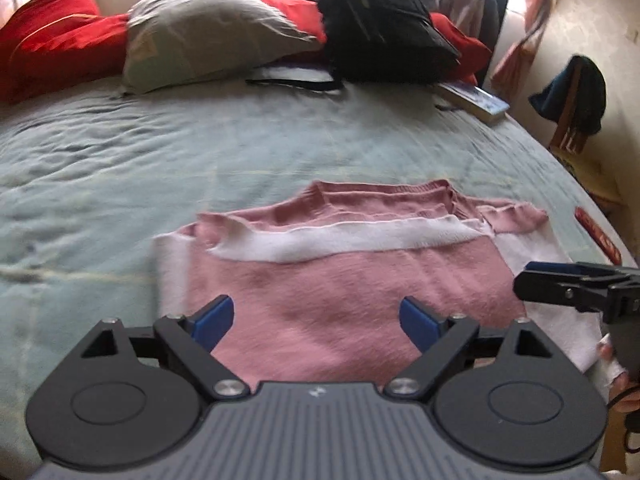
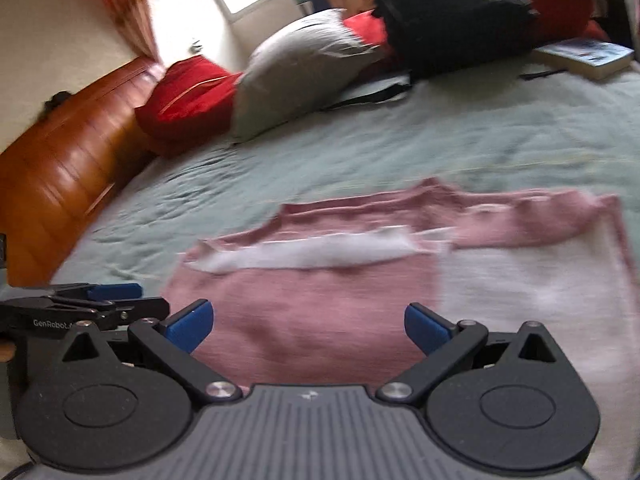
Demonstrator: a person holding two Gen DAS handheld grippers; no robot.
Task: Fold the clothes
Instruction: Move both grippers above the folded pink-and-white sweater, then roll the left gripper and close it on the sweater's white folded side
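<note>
A pink and white knitted sweater (image 1: 340,280) lies partly folded on the pale green bedspread (image 1: 160,152), its lower part turned up so a white band crosses the chest. My left gripper (image 1: 318,320) hovers over the sweater's near edge, open, with nothing between its blue pads. The right gripper (image 1: 532,280) shows at the right edge of the left wrist view, held by a hand (image 1: 612,360). In the right wrist view the sweater (image 2: 320,300) lies ahead, and my right gripper (image 2: 308,326) stands open above it, empty. The left gripper (image 2: 120,300) shows at that view's left edge.
At the head of the bed sit red cushions (image 1: 52,40), a grey pillow (image 1: 208,28) and a black backpack (image 1: 380,28). A book (image 1: 476,100) lies near the bed's right edge. A wooden chair with dark clothes (image 1: 572,96) stands by the wall. A wooden headboard (image 2: 60,160) borders the bed.
</note>
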